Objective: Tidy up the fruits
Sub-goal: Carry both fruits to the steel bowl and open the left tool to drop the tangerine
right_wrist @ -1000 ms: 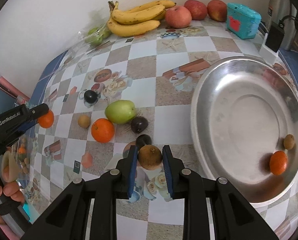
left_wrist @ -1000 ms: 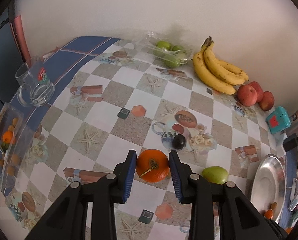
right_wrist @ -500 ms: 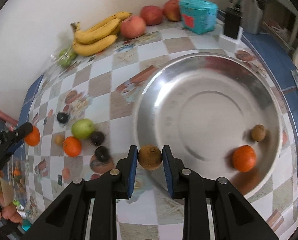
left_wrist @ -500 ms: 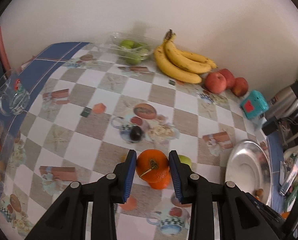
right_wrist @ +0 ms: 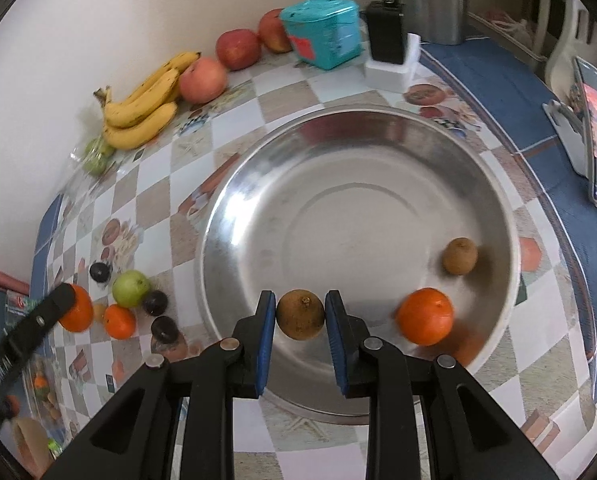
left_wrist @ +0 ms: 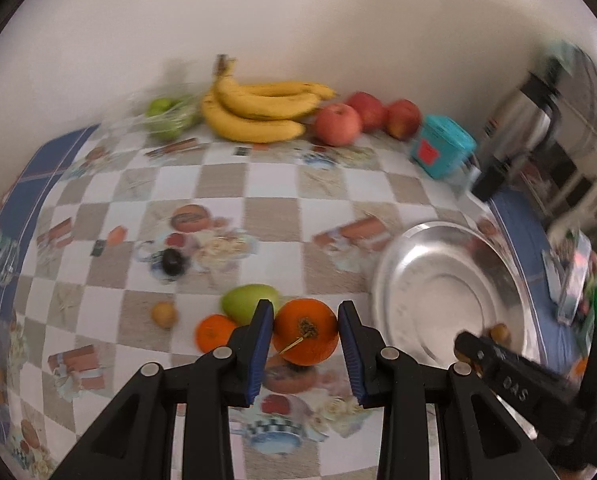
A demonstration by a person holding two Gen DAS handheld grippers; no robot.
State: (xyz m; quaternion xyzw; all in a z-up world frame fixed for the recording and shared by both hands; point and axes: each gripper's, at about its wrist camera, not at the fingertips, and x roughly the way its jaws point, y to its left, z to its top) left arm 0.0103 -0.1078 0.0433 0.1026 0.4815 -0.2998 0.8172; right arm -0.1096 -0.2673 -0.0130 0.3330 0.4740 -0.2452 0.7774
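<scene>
My left gripper (left_wrist: 305, 330) is shut on an orange (left_wrist: 305, 332) and holds it above the checkered table, left of the steel bowl (left_wrist: 402, 272). My right gripper (right_wrist: 300, 314) is shut on a brown round fruit (right_wrist: 300, 314) over the near part of the steel bowl (right_wrist: 258, 184). In the bowl lie an orange (right_wrist: 425, 322) and a small brown fruit (right_wrist: 459, 256). On the table left of the bowl lie a green apple (right_wrist: 130, 288), a small orange (right_wrist: 118, 321), two dark plums (right_wrist: 154, 303) and a third dark fruit (right_wrist: 99, 272).
Bananas (left_wrist: 258, 116), red apples (left_wrist: 338, 124) and a bag of green fruit (left_wrist: 166, 114) line the wall. A teal box (right_wrist: 322, 32), a black charger (right_wrist: 386, 40), a kettle (left_wrist: 526, 120) and a phone on a stand (right_wrist: 594, 136) are to the right.
Both grippers have moved right toward the bowl with their fruit. The right gripper's brown fruit has gone from the bowl's left rim to over its inside.
</scene>
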